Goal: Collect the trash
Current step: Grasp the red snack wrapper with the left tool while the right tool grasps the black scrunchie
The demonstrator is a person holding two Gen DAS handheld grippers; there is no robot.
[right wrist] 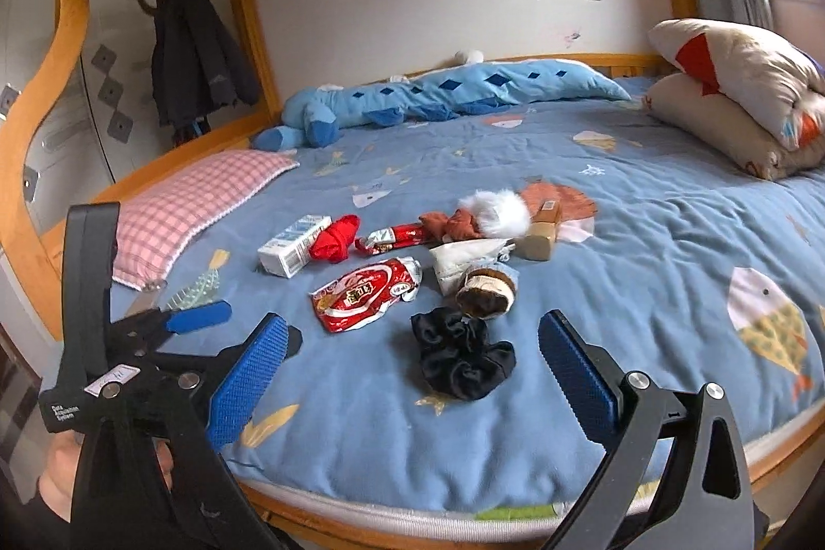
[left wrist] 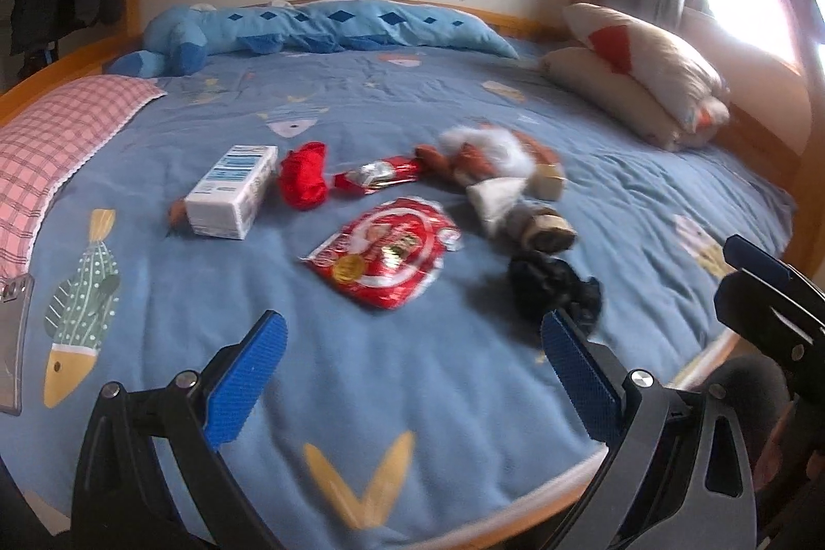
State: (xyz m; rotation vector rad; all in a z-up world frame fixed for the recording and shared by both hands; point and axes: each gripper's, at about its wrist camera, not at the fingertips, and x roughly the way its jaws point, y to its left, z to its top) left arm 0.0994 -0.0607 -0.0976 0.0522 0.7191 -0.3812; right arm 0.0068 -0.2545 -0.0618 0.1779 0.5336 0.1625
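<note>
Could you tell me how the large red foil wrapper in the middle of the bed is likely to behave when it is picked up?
The large red foil wrapper lies flat and crinkled, so it is probably empty and very light. Its torn, wrinkled edges suggest it would flop and crumple rather than stay stiff. The glossy film may slip, and the soft blue bedspread could give under it.

My bed (right wrist: 644, 271) carries wrappers (right wrist: 363, 292), a carton (right wrist: 291, 248), a black scrunchie (right wrist: 464, 359) mid-bed, and pillows (right wrist: 191, 210) at its edges.
</note>
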